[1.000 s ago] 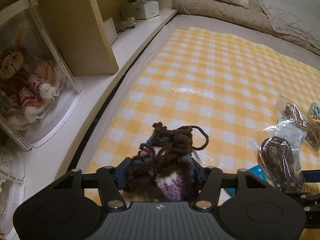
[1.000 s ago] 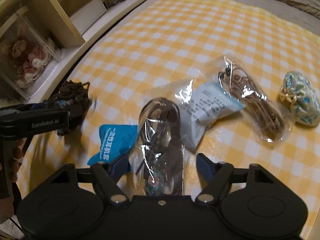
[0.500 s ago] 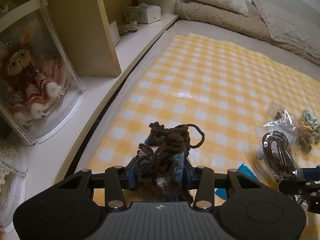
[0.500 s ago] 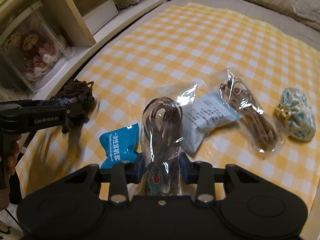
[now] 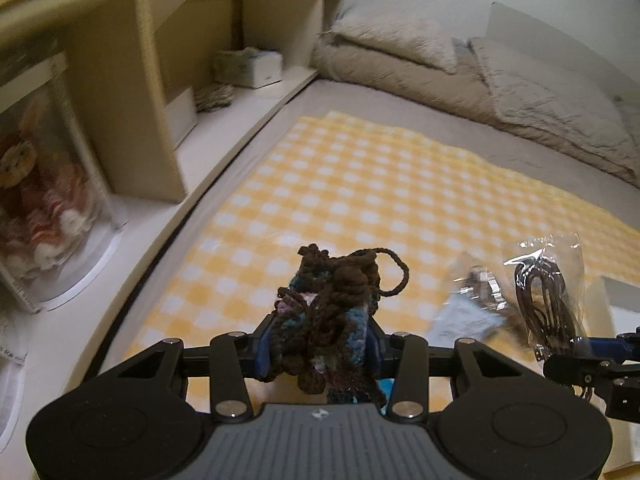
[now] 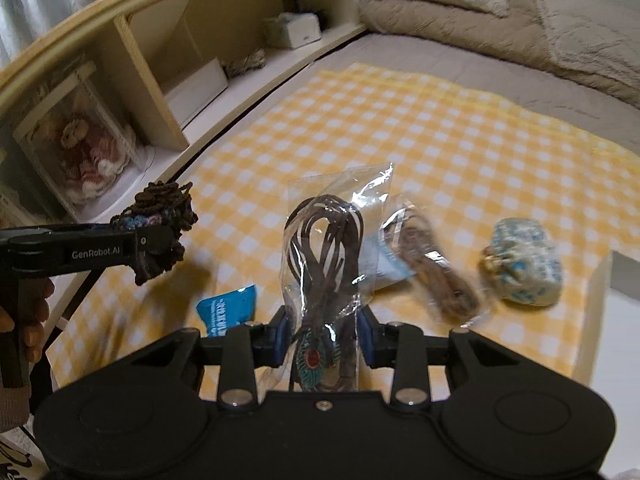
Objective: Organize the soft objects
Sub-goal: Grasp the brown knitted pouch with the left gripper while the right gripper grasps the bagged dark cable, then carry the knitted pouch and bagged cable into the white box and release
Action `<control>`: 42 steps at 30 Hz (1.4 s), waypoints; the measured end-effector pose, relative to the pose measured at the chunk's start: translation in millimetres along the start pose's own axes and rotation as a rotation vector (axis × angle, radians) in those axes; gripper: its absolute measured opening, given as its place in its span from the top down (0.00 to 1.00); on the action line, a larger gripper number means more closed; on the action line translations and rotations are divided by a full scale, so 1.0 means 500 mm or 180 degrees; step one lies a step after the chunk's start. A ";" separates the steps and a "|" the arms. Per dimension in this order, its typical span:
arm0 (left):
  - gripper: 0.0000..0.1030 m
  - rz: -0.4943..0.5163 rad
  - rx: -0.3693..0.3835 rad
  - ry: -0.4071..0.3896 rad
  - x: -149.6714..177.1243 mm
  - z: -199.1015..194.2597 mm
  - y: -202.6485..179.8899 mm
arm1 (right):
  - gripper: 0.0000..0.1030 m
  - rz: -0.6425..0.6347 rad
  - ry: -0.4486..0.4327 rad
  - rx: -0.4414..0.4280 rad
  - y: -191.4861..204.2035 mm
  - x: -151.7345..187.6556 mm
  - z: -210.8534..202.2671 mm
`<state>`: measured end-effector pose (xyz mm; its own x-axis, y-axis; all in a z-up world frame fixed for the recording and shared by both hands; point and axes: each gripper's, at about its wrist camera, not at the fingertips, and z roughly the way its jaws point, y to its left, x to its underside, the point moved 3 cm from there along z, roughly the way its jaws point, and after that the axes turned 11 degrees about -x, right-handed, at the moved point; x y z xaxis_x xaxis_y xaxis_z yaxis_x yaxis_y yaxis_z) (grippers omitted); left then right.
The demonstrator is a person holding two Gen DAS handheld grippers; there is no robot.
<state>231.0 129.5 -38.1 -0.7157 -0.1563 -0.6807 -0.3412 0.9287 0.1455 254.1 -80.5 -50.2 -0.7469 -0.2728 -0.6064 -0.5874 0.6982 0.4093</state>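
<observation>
My left gripper [image 5: 318, 354] is shut on a brown crocheted pouch [image 5: 332, 304] with blue and pink yarn, held above the yellow checked cloth [image 5: 360, 192]. It also shows in the right wrist view [image 6: 158, 220]. My right gripper [image 6: 322, 338] is shut on a clear bag of dark brown cords [image 6: 324, 248] with a turquoise pendant, lifted off the cloth. That bag also shows in the left wrist view [image 5: 548, 300]. A second bag of brown cord [image 6: 436, 272], a blue packet [image 6: 228, 310] and a blue-patterned cloth pouch [image 6: 520, 268] lie on the cloth.
A wooden shelf unit [image 5: 132, 92] runs along the left, with a boxed plush doll [image 5: 32, 200], a white box [image 5: 182, 114] and a tissue box [image 5: 252, 66]. Beige bedding [image 5: 480, 80] lies at the far end. A white box edge [image 6: 612, 308] is at right.
Both grippers have risen from the cloth with their loads. The right gripper's cord bag now hangs clear of the cloth, and the views tilt up toward the shelf and bedding.
</observation>
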 end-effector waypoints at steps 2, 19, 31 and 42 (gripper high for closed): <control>0.56 0.0000 0.0066 -0.0029 -0.007 -0.011 -0.022 | 0.65 0.0013 -0.0066 0.0023 -0.012 -0.002 -0.025; 0.56 0.0308 0.0666 -0.0210 -0.019 -0.092 -0.260 | 0.65 0.0261 -0.0530 0.0421 -0.163 0.019 -0.240; 0.56 0.0584 0.1106 -0.0134 0.002 -0.113 -0.449 | 0.65 0.0602 -0.0659 0.0746 -0.289 0.060 -0.324; 0.56 0.0586 0.1582 0.0390 0.046 -0.090 -0.586 | 0.65 0.0922 -0.0550 0.1020 -0.394 0.095 -0.343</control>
<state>287.2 -161.4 -64.4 -0.8124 0.0136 -0.5829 0.1046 0.9869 -0.1228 280.9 -344.5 -42.7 -0.7871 0.0589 -0.6140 -0.2160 0.9061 0.3638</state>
